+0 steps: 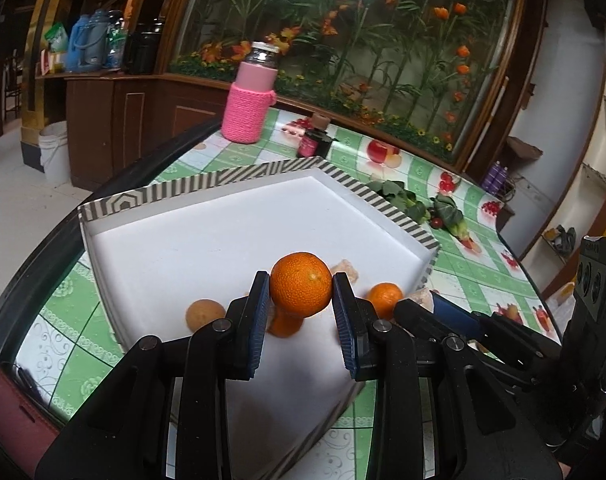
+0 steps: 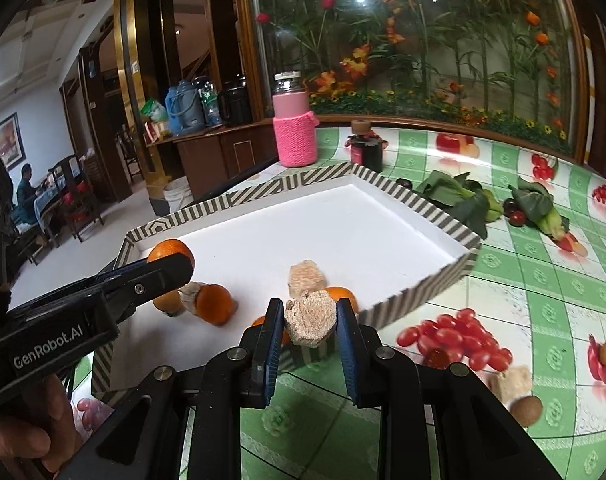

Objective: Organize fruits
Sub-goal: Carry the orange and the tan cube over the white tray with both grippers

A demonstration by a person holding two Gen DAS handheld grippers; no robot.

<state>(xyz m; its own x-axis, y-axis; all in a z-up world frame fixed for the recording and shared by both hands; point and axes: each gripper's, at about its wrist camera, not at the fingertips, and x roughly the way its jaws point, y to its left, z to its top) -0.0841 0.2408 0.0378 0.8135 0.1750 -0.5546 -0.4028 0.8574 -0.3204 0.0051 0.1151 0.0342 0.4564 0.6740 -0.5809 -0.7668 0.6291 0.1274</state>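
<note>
Gripping an orange (image 1: 301, 284) between their pads, the left tongs (image 1: 301, 300) hold it above the white floor of the striped tray (image 1: 239, 178). The right tongs (image 2: 310, 320) are clamped on a beige spongy chunk (image 2: 310, 322) at the tray's near rim, on the bench (image 2: 523, 280). More oranges (image 2: 214, 304) lie just beyond both.

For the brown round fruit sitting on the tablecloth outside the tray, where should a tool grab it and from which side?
Grip the brown round fruit across its widest middle, coming from above. It is smooth and round, so any axis works, but a pale chunk sits right against its far side; set the fingers left and right of it instead.
</note>
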